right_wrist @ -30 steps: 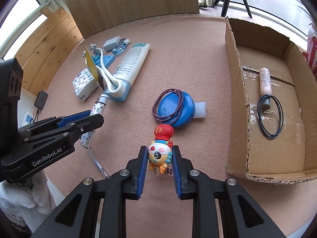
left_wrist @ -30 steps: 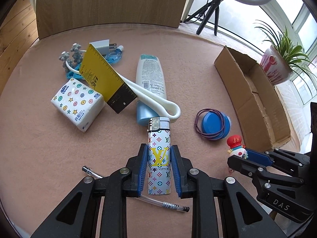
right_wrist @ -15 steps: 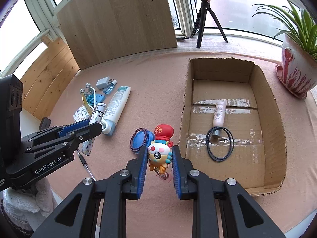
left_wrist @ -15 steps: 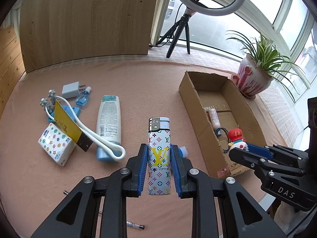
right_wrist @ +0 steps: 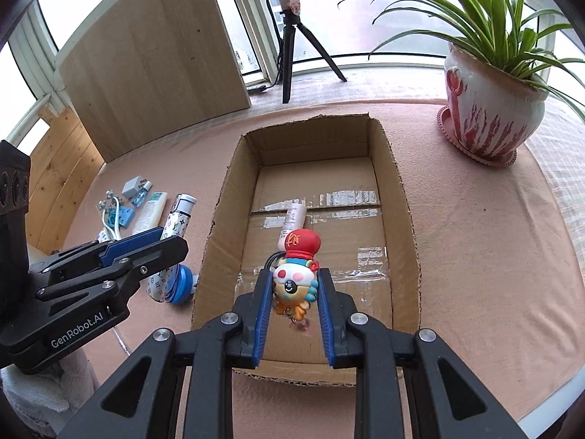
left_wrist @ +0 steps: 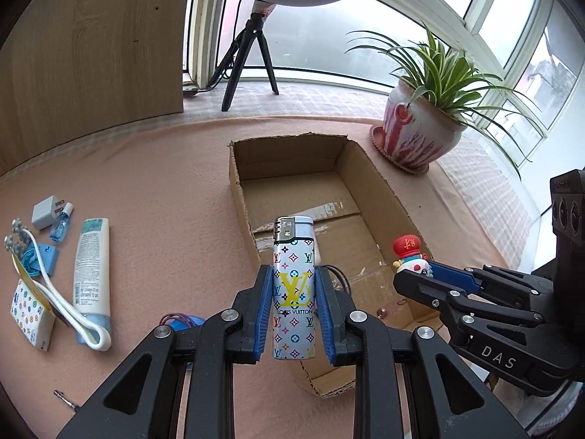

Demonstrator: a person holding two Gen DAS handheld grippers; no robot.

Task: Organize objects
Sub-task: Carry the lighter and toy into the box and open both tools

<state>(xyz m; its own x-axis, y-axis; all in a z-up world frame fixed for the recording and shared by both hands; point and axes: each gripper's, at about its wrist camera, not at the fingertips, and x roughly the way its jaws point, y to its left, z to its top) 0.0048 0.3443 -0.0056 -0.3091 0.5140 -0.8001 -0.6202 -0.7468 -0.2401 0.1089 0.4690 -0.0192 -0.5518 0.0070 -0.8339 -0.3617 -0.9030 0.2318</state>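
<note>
My left gripper (left_wrist: 294, 289) is shut on a white patterned lighter (left_wrist: 294, 285), held upright above the near left part of the open cardboard box (left_wrist: 241, 197). My right gripper (right_wrist: 294, 292) is shut on a small toy figure with a red hat (right_wrist: 298, 267), held over the box (right_wrist: 402, 205). The right gripper with the toy also shows in the left wrist view (left_wrist: 411, 261). The left gripper with the lighter shows in the right wrist view (right_wrist: 172, 230). In the box lie a pink tube (right_wrist: 294, 219) and a black loop, mostly hidden.
Left of the box on the pink cloth lie a lotion tube (left_wrist: 91, 267), tissue pack (left_wrist: 31, 311), white charger (left_wrist: 44, 212), small blue bottle (left_wrist: 60, 225), blue lid with purple band (right_wrist: 179, 287) and a pen (left_wrist: 65, 400). A potted plant (right_wrist: 490, 109) stands at the right, a tripod (right_wrist: 292, 47) behind.
Both grippers have risen and moved right from the table to above the box, each keeping its object. The view now looks down into the box.
</note>
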